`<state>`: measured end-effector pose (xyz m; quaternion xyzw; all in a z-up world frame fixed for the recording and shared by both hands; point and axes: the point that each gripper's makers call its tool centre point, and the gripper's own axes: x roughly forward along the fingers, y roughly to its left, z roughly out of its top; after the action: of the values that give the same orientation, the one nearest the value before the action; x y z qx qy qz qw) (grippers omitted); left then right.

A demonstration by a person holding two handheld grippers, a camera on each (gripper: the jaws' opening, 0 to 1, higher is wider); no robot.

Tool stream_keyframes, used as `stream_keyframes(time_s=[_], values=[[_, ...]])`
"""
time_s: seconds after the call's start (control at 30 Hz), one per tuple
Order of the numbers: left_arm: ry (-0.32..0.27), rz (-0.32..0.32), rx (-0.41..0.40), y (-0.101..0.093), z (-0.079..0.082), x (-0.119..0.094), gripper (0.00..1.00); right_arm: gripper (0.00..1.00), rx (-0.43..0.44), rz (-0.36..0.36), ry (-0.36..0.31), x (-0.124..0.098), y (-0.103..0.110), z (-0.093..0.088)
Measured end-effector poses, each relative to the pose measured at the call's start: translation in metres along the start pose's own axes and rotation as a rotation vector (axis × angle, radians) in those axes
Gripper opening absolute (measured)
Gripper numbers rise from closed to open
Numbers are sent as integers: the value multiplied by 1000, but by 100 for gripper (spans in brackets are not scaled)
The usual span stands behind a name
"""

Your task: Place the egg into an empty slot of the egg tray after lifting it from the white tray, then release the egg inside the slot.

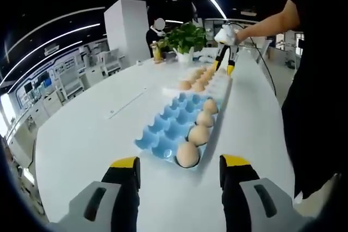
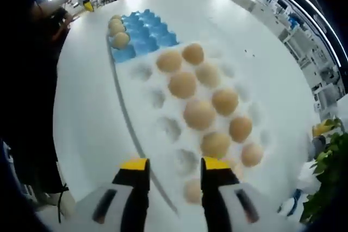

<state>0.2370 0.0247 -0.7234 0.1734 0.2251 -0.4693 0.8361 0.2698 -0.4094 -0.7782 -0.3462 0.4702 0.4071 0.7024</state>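
1. Hovering over the white tray, the right tool has its jaws apart and empty; in the right gripper view the eggs fill the centre of the frame, just ahead of its yellow tips.
2. The nearest egg lies just above and slightly right of the tips, with another beyond it, so my judgement is that the right tool is the one placed to lift.
3. The white tray runs lengthwise away from the tool toward the upper left, ending against the blue tray, where the empty slots lie.
4. In the left gripper view the left tool is spread, holding nothing, low in the frame at the blue tray's near end, just short of an egg already seated.
5. Four eggs line the blue tray's right column there; its other slots look vacant.
6. The counter is plain white, and no brand, label or writing can be read.
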Motion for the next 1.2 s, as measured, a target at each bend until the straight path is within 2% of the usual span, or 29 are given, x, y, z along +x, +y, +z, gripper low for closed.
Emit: stream_keyframes(time_s=[0.03,0.1,0.23,0.3,0.43,0.53,0.6,0.63,0.67,0.77,0.9,0.97,1.03,1.2], values=[[-1,0,1,0,0,0,59,36,-2,-13,20,-2,-5,-10],[1,-2,2,0,1,1,59,34,13,-26,32,-6,-10,-20],[3,-6,5,0,1,2,59,33,44,-69,44,-11,-20,-30],[5,-8,5,0,1,3,59,33,42,-86,72,-12,-25,-36],[4,-9,5,-1,2,3,59,30,36,-88,102,-8,-28,-42],[7,-6,1,-1,1,2,59,29,31,-91,111,-4,-32,-43],[12,-1,3,0,-1,0,59,28,58,-66,103,-1,-30,-40],[13,1,0,1,-1,0,59,29,45,-59,108,2,-30,-39],[15,2,-2,1,-2,-1,59,29,31,-48,129,4,-29,-40],[25,2,-5,1,-4,-2,57,26,80,-4,192,8,-26,-42],[26,7,-7,2,-4,-2,57,26,90,16,202,10,-27,-44],[26,12,-8,2,-3,-2,57,26,91,17,203,10,-27,-44],[23,13,-11,3,-3,-1,57,25,130,1,203,10,-27,-45],[15,10,-8,2,-1,-1,57,24,87,-54,165,-3,-27,-42]])
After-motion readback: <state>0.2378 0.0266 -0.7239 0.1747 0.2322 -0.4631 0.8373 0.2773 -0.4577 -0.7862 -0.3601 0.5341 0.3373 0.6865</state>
